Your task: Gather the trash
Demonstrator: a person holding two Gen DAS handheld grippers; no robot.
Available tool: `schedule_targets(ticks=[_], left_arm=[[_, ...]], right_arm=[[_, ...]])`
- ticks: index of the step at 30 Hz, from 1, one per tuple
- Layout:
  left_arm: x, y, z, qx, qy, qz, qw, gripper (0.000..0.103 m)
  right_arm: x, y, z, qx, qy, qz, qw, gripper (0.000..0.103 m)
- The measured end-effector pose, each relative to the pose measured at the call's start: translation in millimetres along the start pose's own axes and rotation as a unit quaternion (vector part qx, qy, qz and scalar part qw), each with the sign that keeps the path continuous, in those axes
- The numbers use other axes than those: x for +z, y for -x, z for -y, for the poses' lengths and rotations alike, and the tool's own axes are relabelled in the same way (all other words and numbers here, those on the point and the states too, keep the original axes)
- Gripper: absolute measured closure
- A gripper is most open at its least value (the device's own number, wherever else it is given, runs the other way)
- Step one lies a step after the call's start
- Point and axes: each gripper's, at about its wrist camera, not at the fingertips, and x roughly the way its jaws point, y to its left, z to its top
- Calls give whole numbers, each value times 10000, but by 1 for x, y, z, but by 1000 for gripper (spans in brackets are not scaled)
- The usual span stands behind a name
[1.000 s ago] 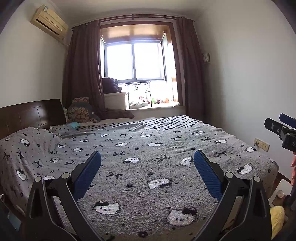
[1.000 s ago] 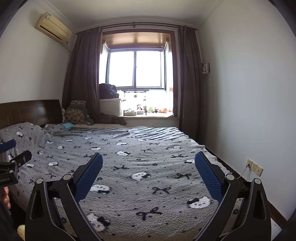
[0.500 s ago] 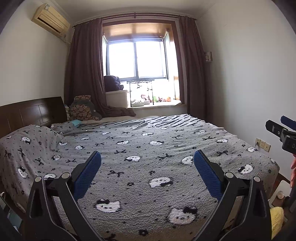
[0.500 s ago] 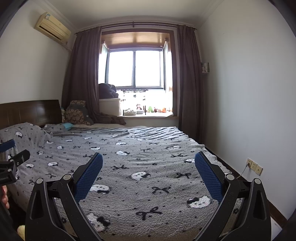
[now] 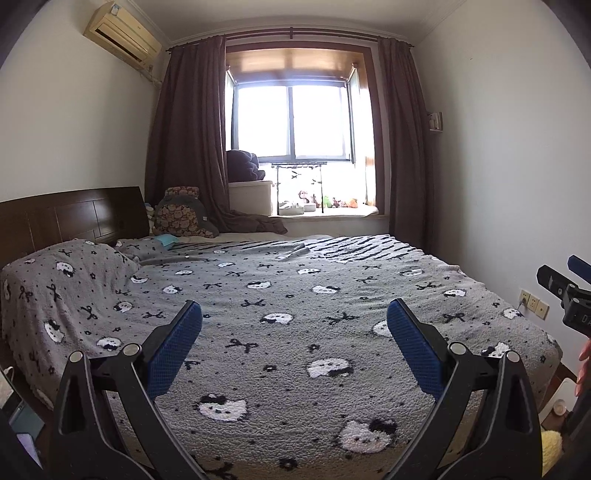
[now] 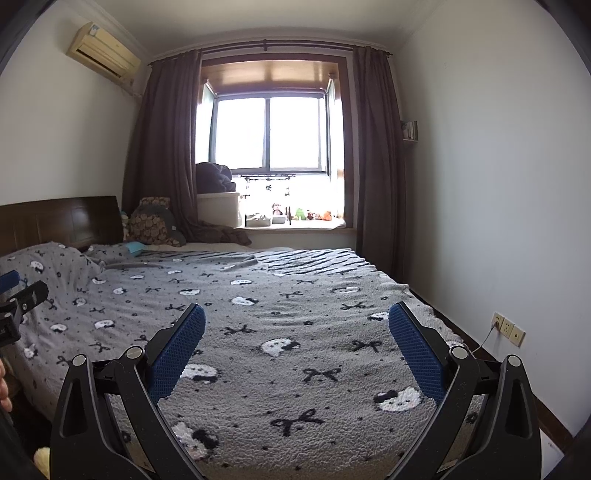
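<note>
Both grippers are held above the foot of a bed (image 5: 295,295) covered by a grey blanket (image 6: 295,332) patterned with white cat faces and black bows. The left gripper (image 5: 294,345) has its blue-padded jaws spread wide with nothing between them, and the right gripper (image 6: 297,349) is likewise wide open and empty. Each gripper shows at the edge of the other's view (the right one at the right edge of the left wrist view, the left one at the left edge of the right wrist view), so they sit side by side and apart.

No trash can be made out on the bed in either view. A small pale blue item (image 5: 166,240) lies near the pillow (image 5: 62,266) by the dark wooden headboard (image 5: 74,218); what it is cannot be told. Beyond the bed, brown curtains (image 5: 184,147) frame a bright window (image 5: 291,122) whose sill (image 6: 295,223) carries small figurines. An air conditioner (image 5: 122,33) hangs high on the left wall, and a wall socket (image 6: 508,328) sits low on the right wall.
</note>
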Motion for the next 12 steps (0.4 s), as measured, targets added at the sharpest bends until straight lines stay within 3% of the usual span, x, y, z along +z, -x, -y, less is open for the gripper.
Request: schedule_targets(ticks=[12], left_arm=[[-3, -24, -3, 29, 34, -241, 9997, 8]], right_arm=[[-1, -13, -2, 26, -1, -77, 10000, 3]])
